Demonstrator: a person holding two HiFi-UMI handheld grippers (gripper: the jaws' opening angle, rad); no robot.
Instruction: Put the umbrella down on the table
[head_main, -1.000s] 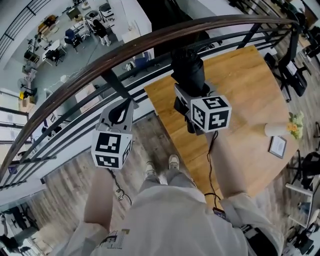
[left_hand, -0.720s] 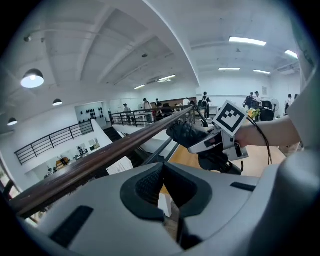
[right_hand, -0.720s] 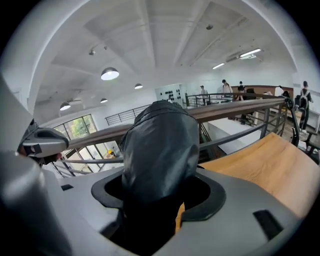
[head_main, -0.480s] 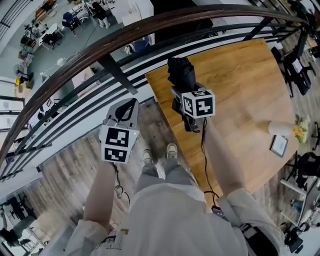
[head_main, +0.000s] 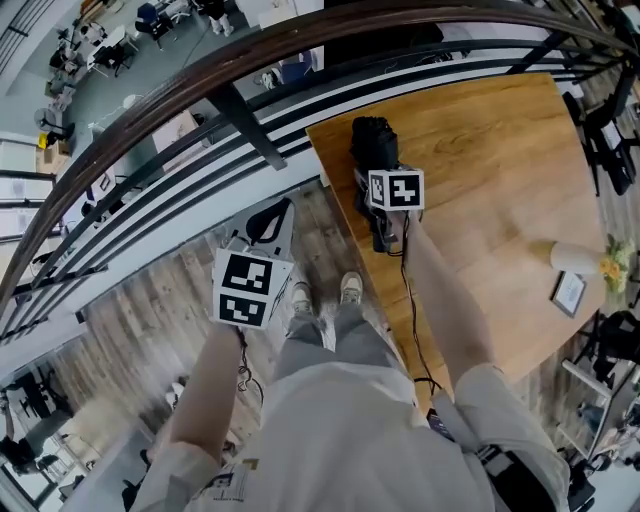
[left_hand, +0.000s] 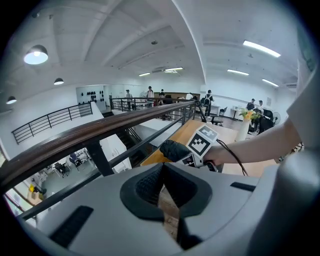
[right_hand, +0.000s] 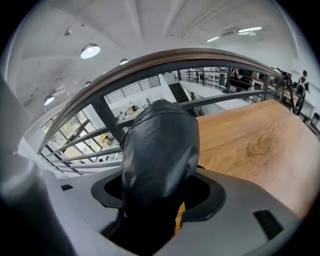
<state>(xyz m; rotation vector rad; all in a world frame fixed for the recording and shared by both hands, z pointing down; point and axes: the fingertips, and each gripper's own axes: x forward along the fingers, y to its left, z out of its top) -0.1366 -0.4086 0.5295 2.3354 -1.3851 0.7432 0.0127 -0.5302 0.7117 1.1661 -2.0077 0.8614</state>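
A folded black umbrella (head_main: 372, 140) in its sleeve is held over the near left corner of the wooden table (head_main: 480, 150). My right gripper (head_main: 378, 170) is shut on it, and the umbrella (right_hand: 160, 150) fills the space between the jaws in the right gripper view. Whether it touches the table top (right_hand: 250, 145) I cannot tell. My left gripper (head_main: 268, 218) hangs over the plank floor left of the table, jaws together and holding nothing. From the left gripper (left_hand: 162, 192) view, the umbrella (left_hand: 175, 149) shows ahead above the table edge.
A dark curved railing (head_main: 200, 90) runs past the table's far side, with a lower floor beyond it. A white vase with flowers (head_main: 575, 258) and a small framed card (head_main: 568, 293) stand at the table's right. The person's shoes (head_main: 320, 295) are by the table's near edge.
My right gripper has carried the umbrella away from the head camera, lower towards the table corner. The left gripper has drifted slightly right and stayed shut.
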